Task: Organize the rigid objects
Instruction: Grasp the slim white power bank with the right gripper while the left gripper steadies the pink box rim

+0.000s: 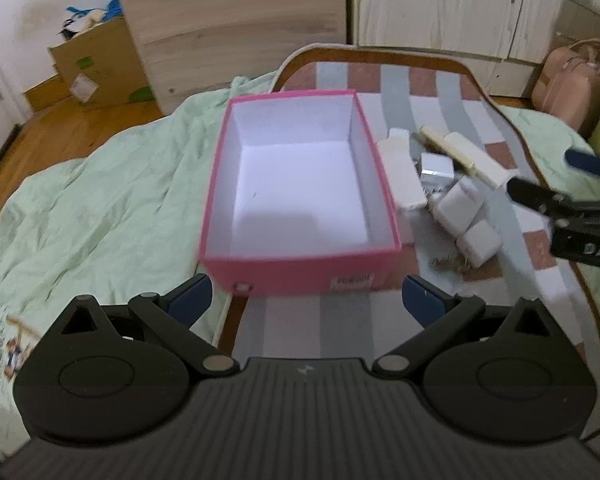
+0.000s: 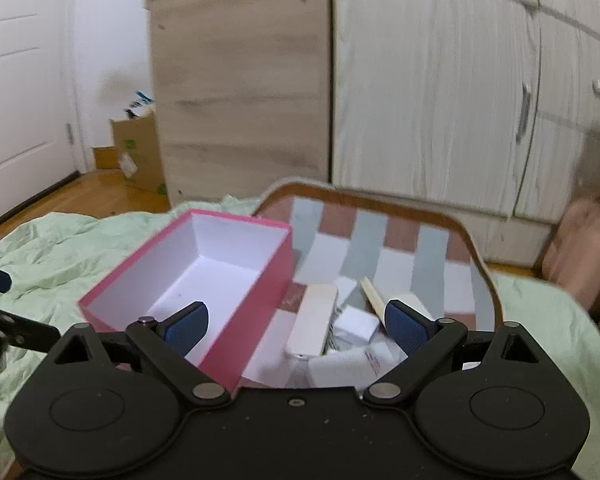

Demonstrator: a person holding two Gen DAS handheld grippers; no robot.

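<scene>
**Fig. — Both tongs spread over pink box and white-item cluster**

Left wrist view: open pink cardboard box w/ white interior (image 1: 300, 184) sits centre frame, nothing visible inside, on a small wooden-rimmed desk w/ grey, brown and white checked top (image 1: 404, 76). Desk rests on a bed covered by a pale green wrinkled sheet (image 1: 100, 200). Right of the box, on the desk, lies a cluster of rigid items: a long flat white bar-shaped block (image 1: 400, 172) just beside the box's right wall; a silver-grey cube adapter (image 1: 436, 166); two white cube-shaped chargers (image 1: 466, 220), touching each other; a cream stick-like piece (image 1: 468, 152) at upper right of the cluster. Left tongs (image 1: 306, 300), lower centre, blue-padded fingers wide apart, gripping nothing, near box's front wall. Right tongs (image 1: 540, 178) enter from right edge, beside the cluster; blurred.

Right wrist view: right tongs (image 2: 296, 326), lower centre, fingers spread wide, empty. Left finger overlaps the pink box (image 2: 188, 276) in frame; right finger overlaps the item cluster. White bar (image 2: 314, 322) and a white cube (image 2: 356, 322) appear between the fingers; whether touched, cannot tell. Upper frame: wood-grain wardrobe (image 2: 240, 80); brown carton (image 2: 138, 152) at mid-left on wooden floor.
</scene>
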